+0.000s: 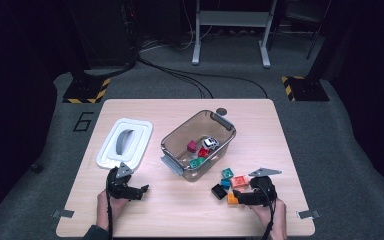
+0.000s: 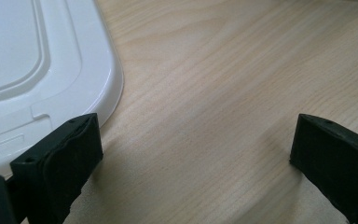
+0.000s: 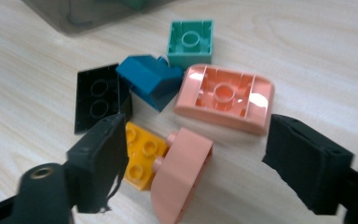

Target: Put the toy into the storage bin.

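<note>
Right gripper, jaws spread, is straddling pink block; should be centring before pinching, clear of yellow block.

A large digit "6" is marked on the grey floor left of the table

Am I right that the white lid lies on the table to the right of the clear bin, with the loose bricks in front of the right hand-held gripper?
Not quite: the white lid lies left of the clear bin, as the high view shows. The loose bricks do sit before the right hand-held gripper.
</note>
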Tool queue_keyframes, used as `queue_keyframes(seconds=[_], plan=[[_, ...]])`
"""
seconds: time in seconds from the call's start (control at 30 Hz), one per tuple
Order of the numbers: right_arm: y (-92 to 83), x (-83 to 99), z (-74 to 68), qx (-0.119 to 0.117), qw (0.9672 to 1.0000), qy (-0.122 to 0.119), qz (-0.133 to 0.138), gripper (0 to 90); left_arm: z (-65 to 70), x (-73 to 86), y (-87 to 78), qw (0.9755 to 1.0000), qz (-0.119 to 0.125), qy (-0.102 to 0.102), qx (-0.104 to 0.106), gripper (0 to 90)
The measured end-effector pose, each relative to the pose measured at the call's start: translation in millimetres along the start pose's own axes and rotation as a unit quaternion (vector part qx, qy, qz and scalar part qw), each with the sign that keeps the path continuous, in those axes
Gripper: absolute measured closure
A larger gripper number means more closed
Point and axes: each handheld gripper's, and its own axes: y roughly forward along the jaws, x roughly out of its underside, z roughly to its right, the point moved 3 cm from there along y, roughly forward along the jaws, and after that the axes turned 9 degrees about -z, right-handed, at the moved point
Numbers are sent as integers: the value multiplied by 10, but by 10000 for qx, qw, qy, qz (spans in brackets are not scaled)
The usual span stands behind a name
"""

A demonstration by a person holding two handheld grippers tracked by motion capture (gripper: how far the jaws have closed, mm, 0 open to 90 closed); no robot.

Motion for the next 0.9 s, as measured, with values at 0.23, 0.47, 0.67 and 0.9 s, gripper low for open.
queue_keyframes(seconds=[0.23, 0.47, 0.67, 0.9], plan=[[32, 146, 37, -10, 10000, 67, 15, 471, 0, 0, 0, 10000, -1, 1, -1, 20], [20, 226, 98, 38, 9999, 125, 41, 649, 0, 0, 0, 10000, 0, 0, 0, 20], [7, 229, 86, 130, 9999, 104, -16, 665, 0, 0, 0, 10000, -1, 2, 0, 20], [-5, 223, 109, 178, 9998, 56, -7, 672, 0, 0, 0, 10000, -1, 3, 0, 20]])
